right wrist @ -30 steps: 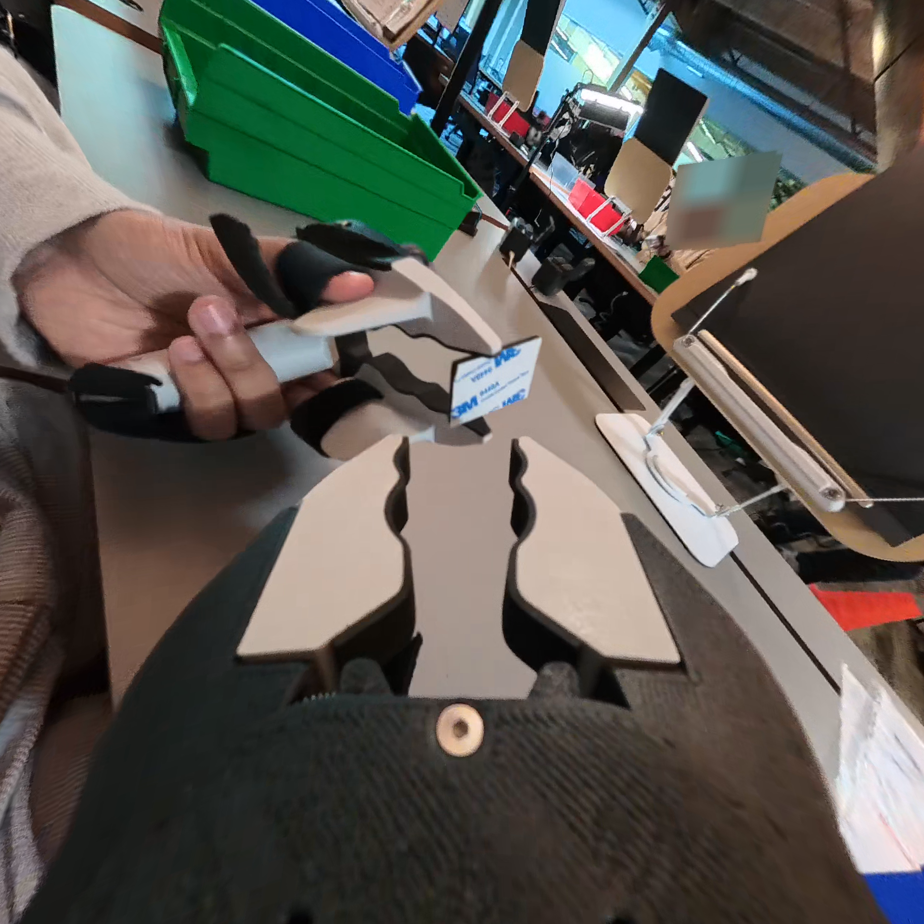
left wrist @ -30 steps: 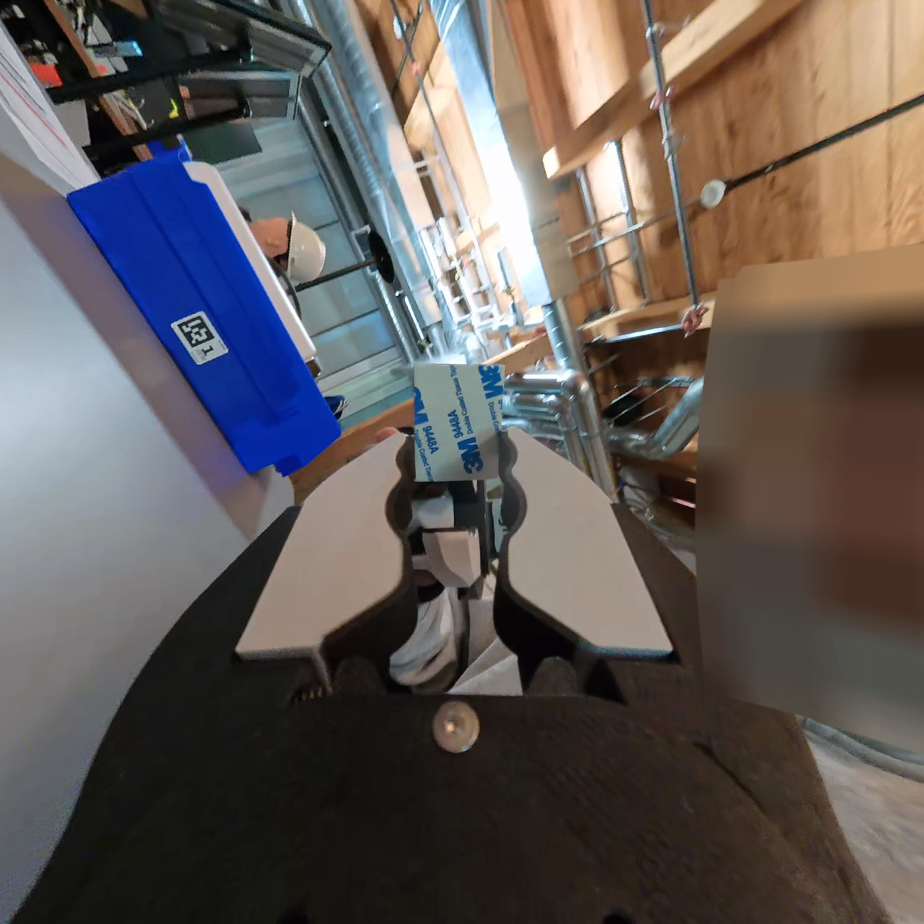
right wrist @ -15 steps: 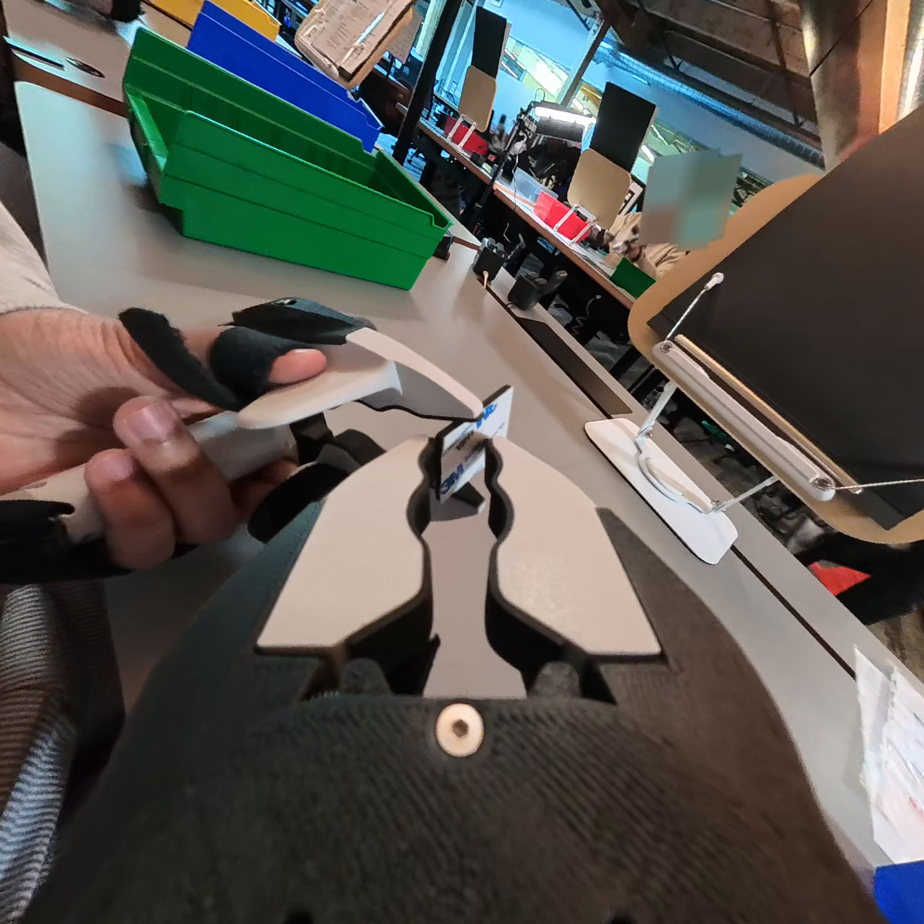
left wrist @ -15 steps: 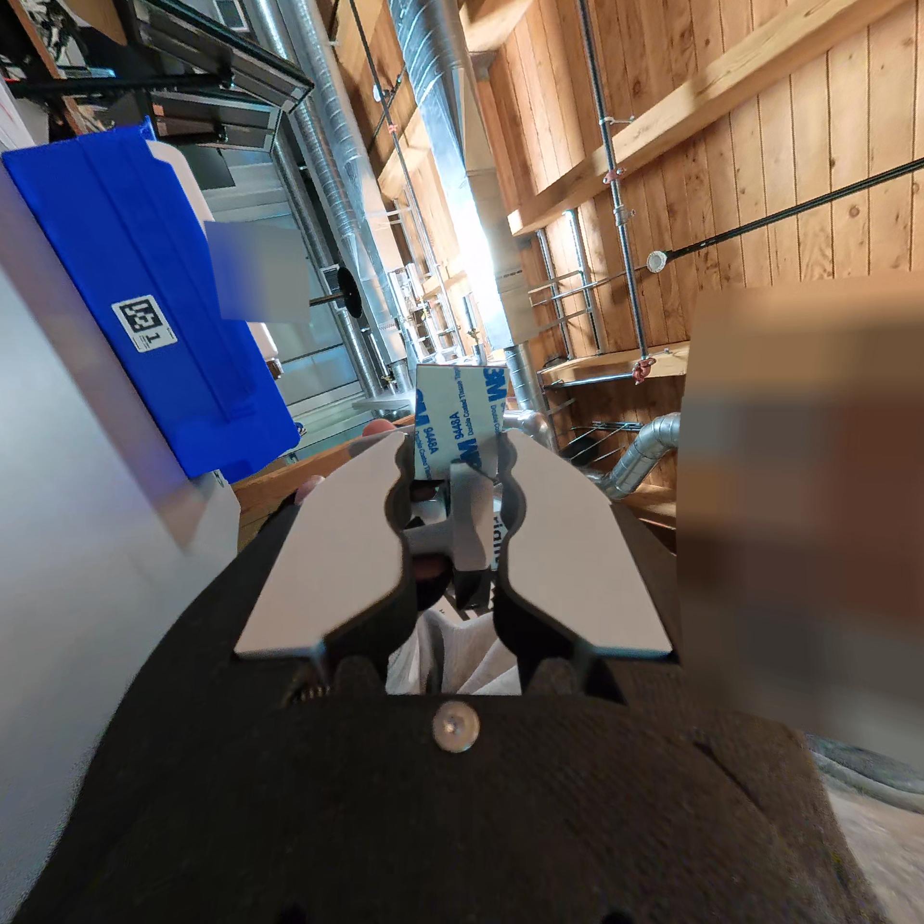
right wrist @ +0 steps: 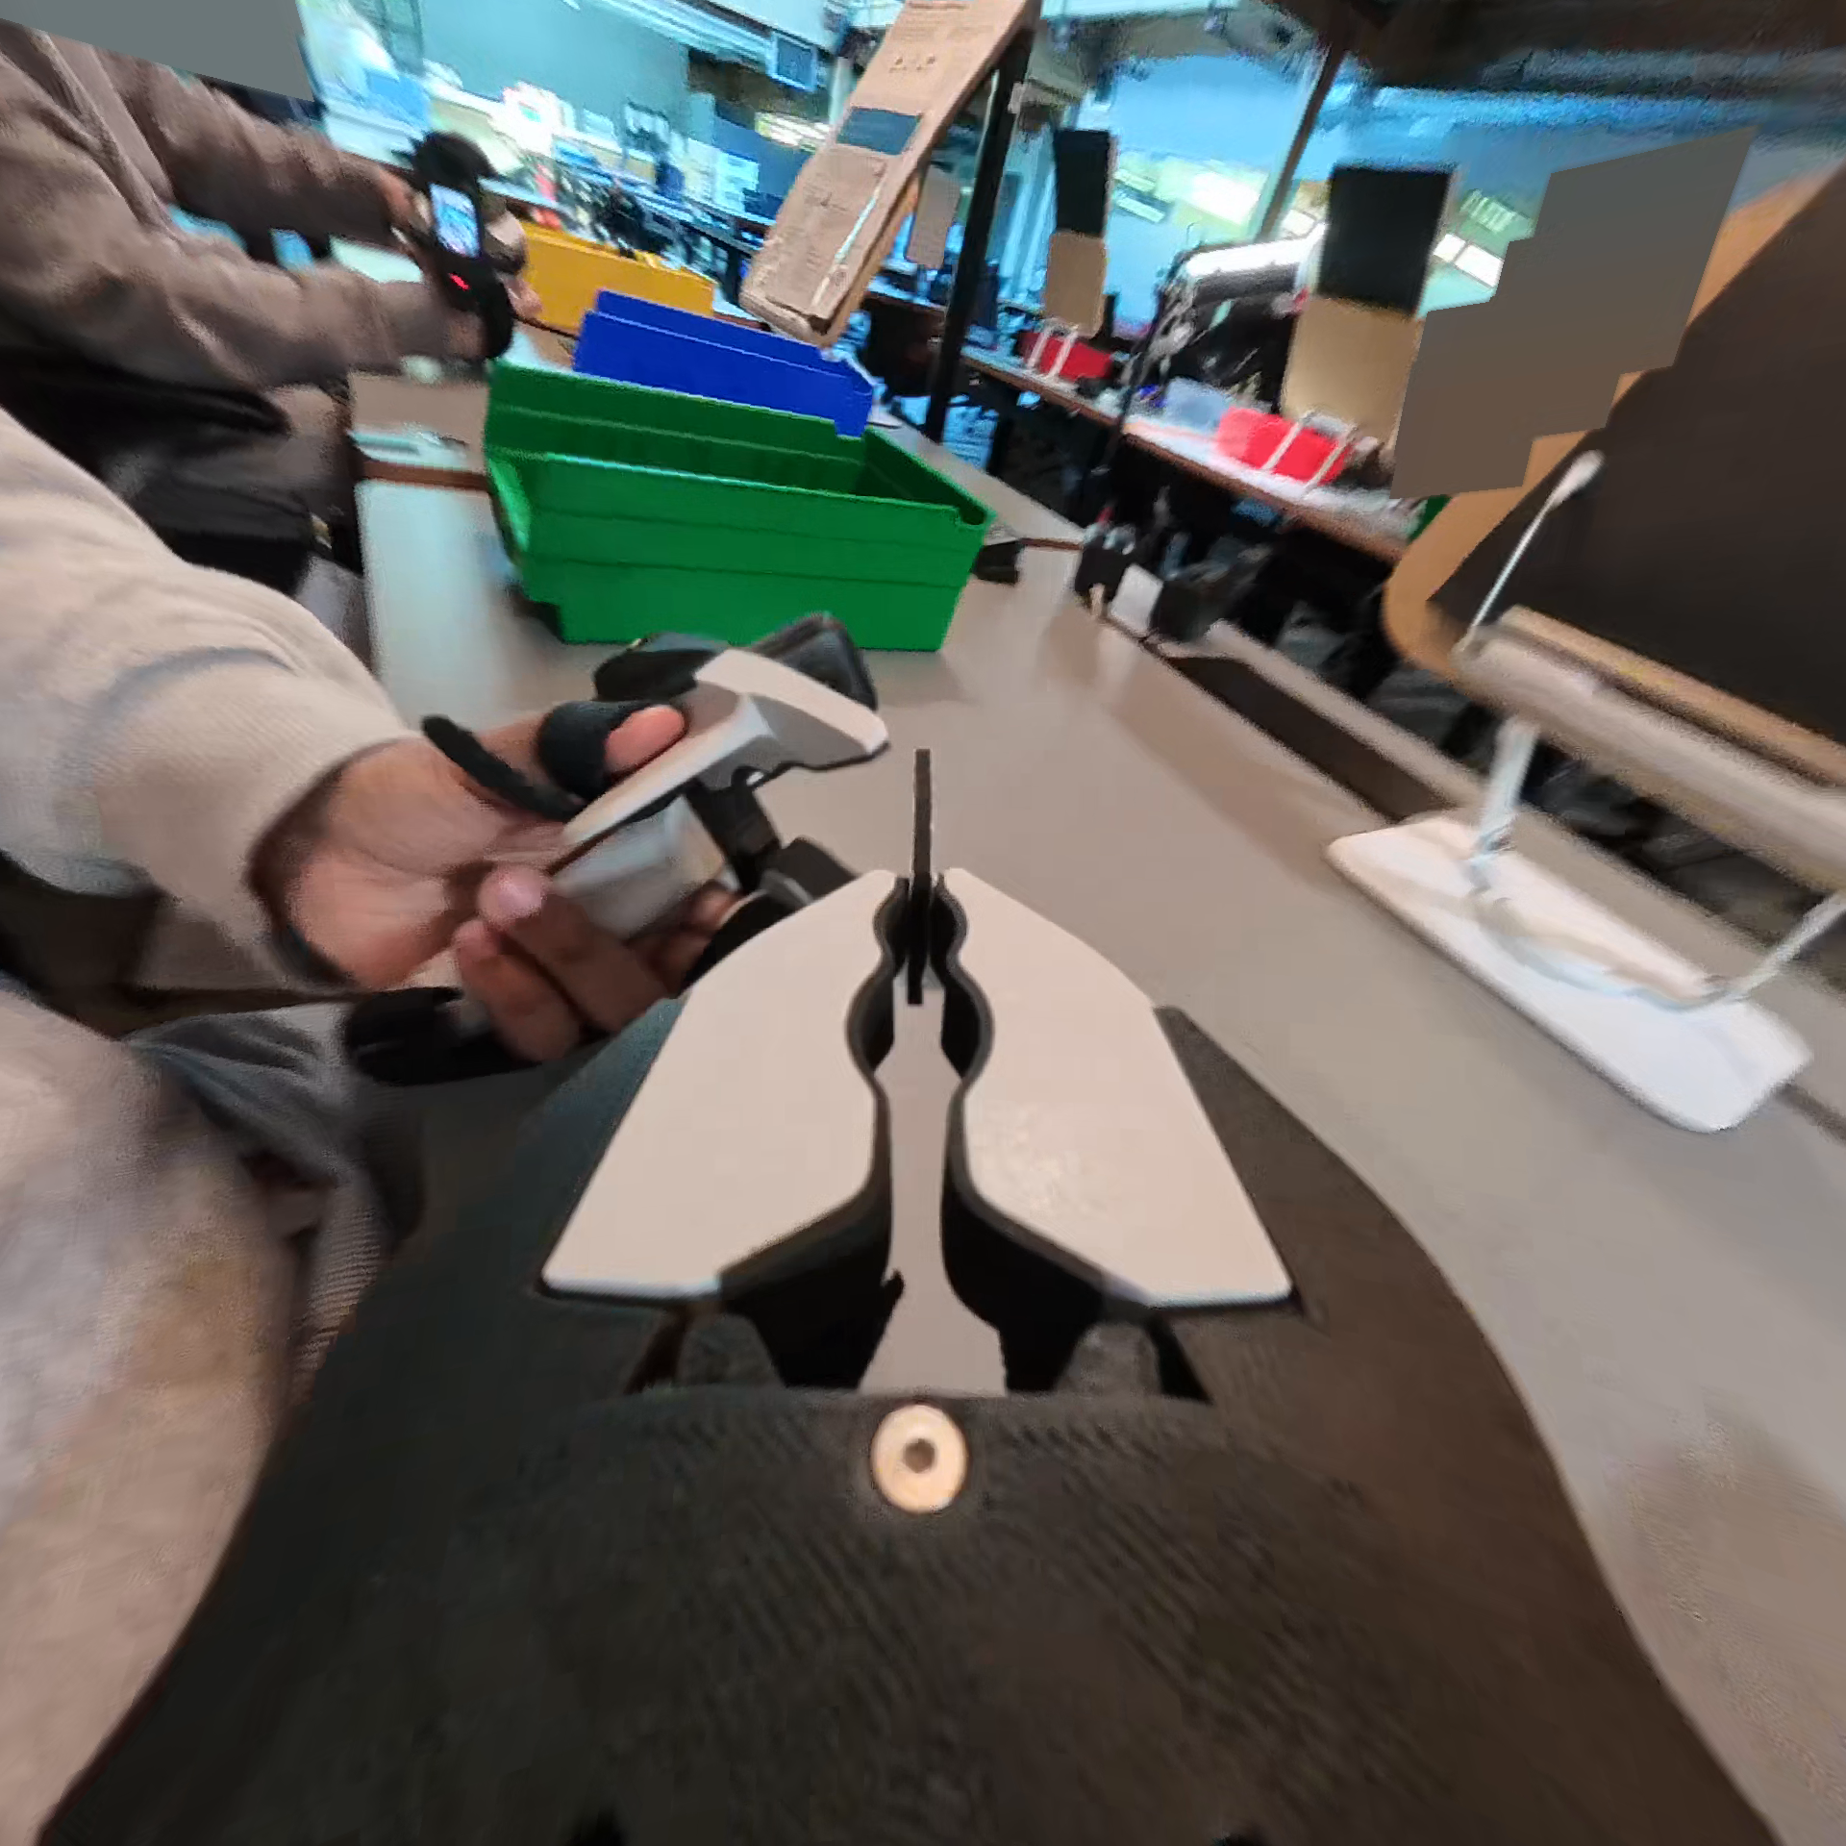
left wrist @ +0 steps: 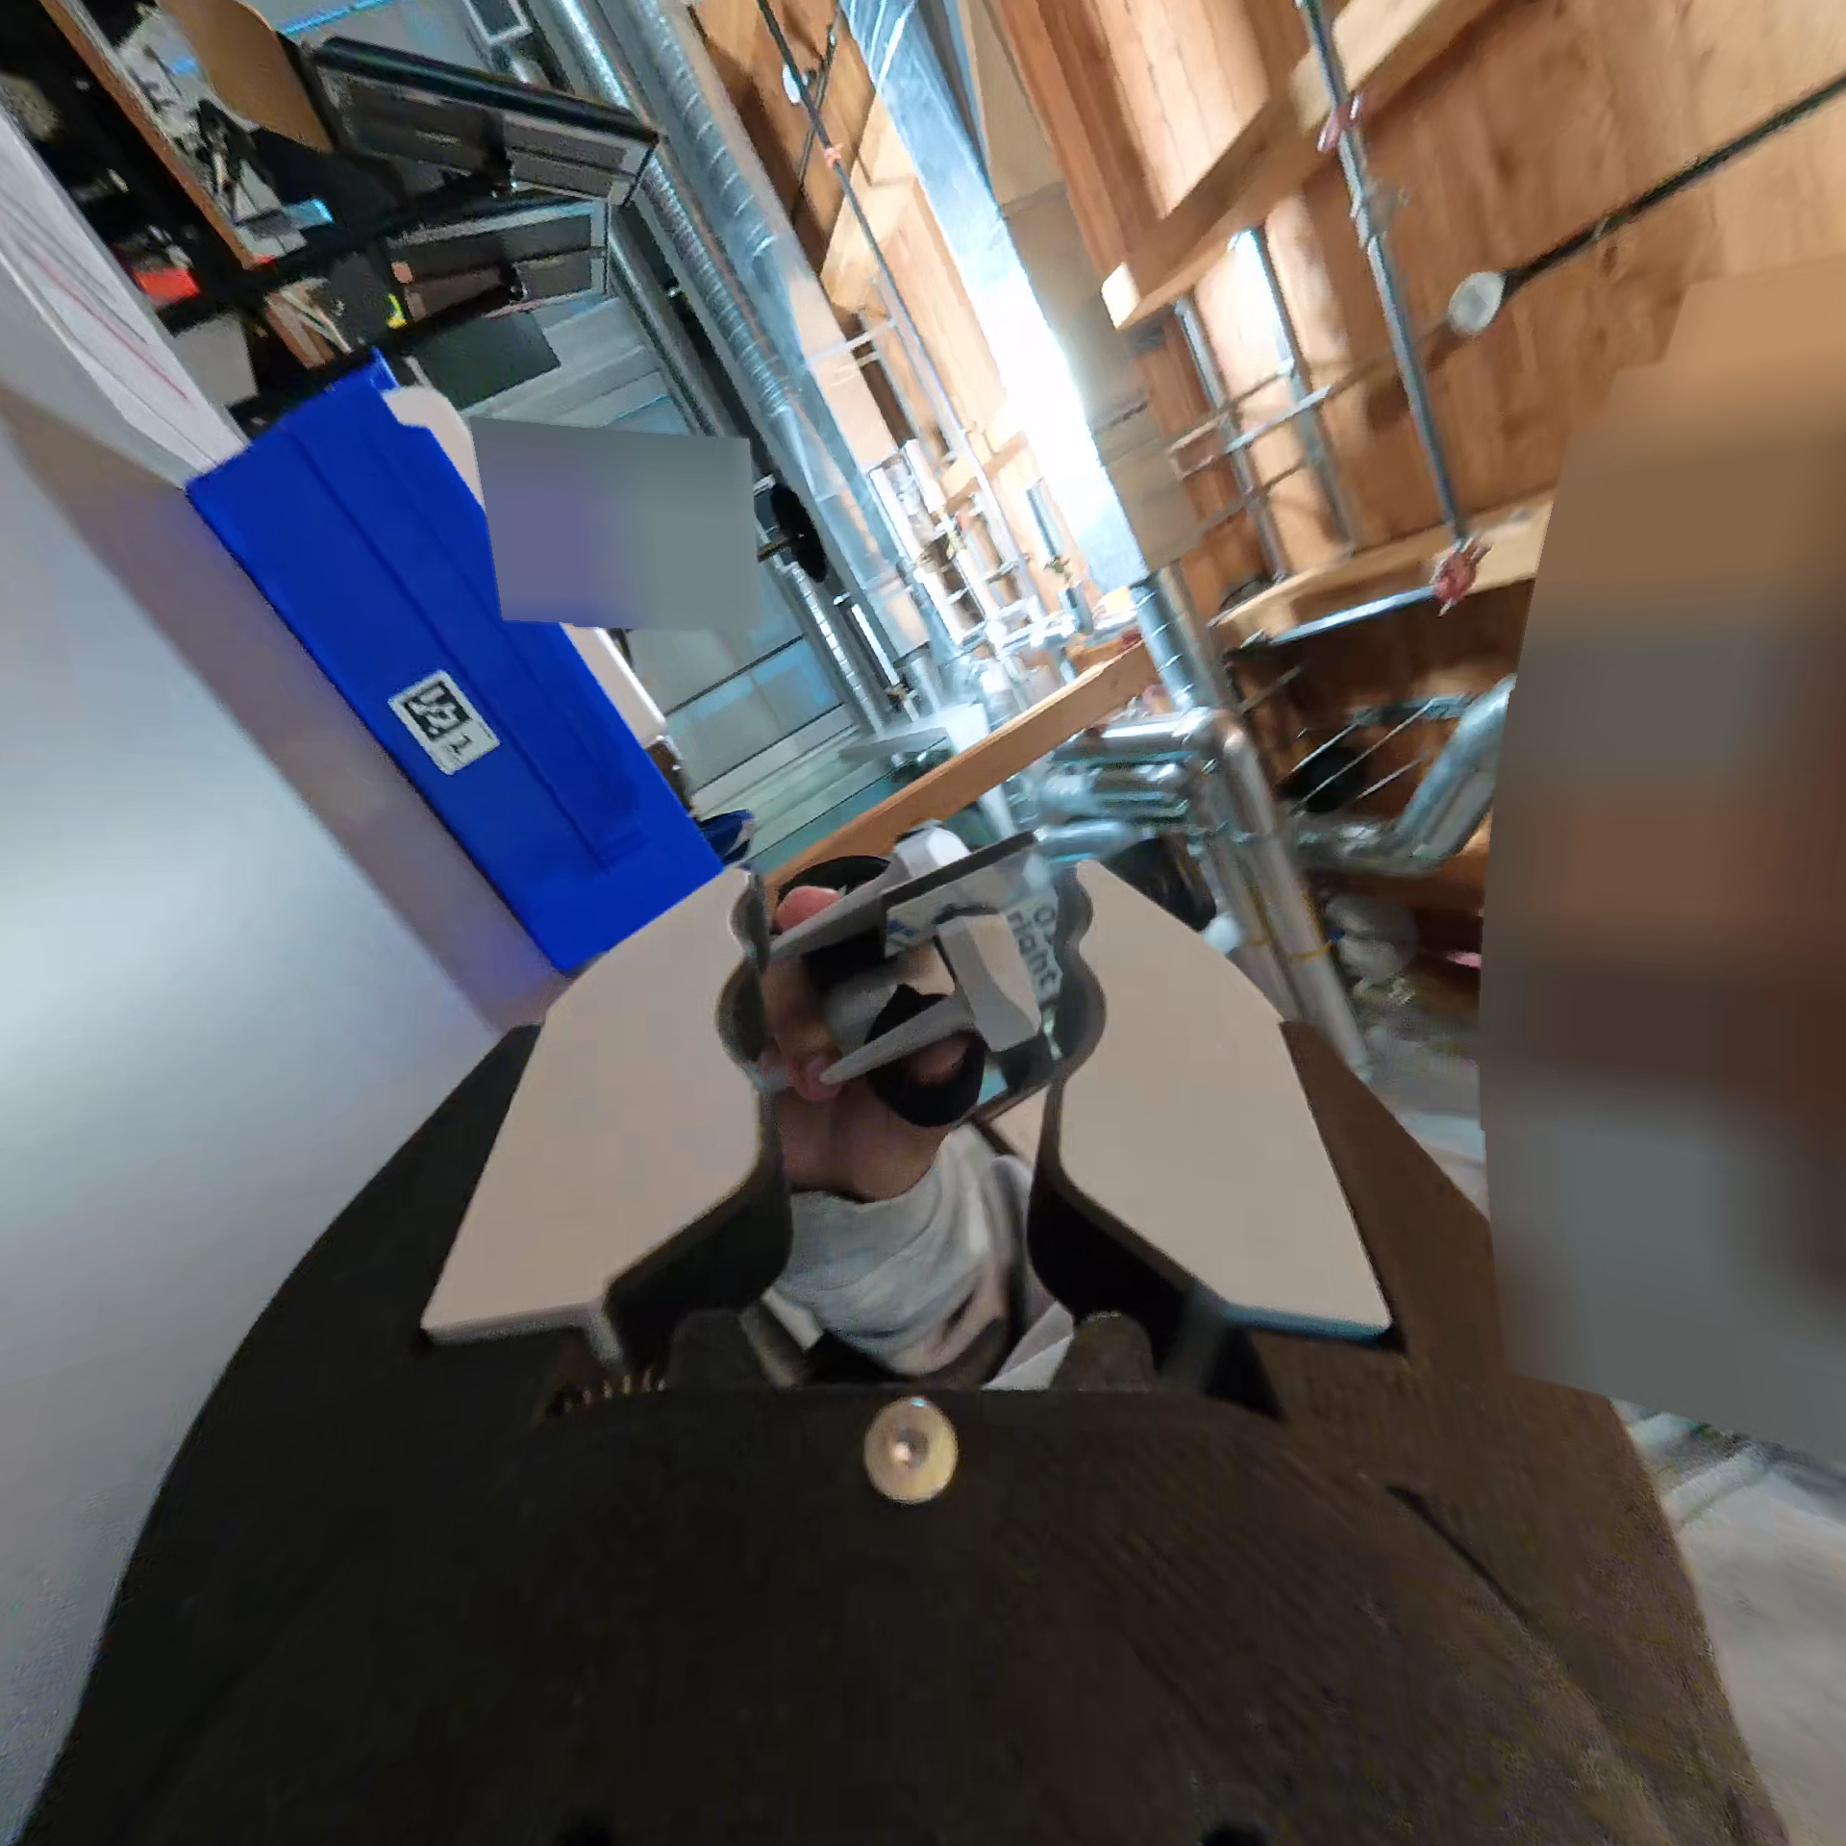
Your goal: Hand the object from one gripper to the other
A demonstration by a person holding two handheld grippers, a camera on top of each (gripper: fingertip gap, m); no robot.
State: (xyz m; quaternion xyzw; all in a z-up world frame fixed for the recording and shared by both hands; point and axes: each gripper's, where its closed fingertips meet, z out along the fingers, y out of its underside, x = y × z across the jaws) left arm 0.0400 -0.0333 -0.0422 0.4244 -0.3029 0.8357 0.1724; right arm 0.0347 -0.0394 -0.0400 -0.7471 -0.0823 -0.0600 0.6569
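Note:
The object is a thin square adhesive pad with a white printed liner. In the right wrist view it shows edge-on as a dark strip [right wrist: 919,809], upright between my right gripper's tips [right wrist: 917,884], which are shut on it. My left gripper [right wrist: 829,789], held in a hand, is just left of the pad, open and apart from it. In the left wrist view my left gripper [left wrist: 914,879] is open and empty. Beyond its fingers, the right gripper [left wrist: 919,959] holds the pad [left wrist: 959,899].
Stacked green bins [right wrist: 739,539] and a blue bin [right wrist: 719,360] stand farther back on the grey table [right wrist: 1149,799]. A white stand base [right wrist: 1558,979] carrying a dark board is at the right. Another person's arm with a device [right wrist: 460,230] is at the far left. A blue bin [left wrist: 450,699] is also in view.
My right gripper has shut on the pad. My left gripper has opened, let the pad go and drawn back to the left. The pad now stands edge-on in the right gripper.

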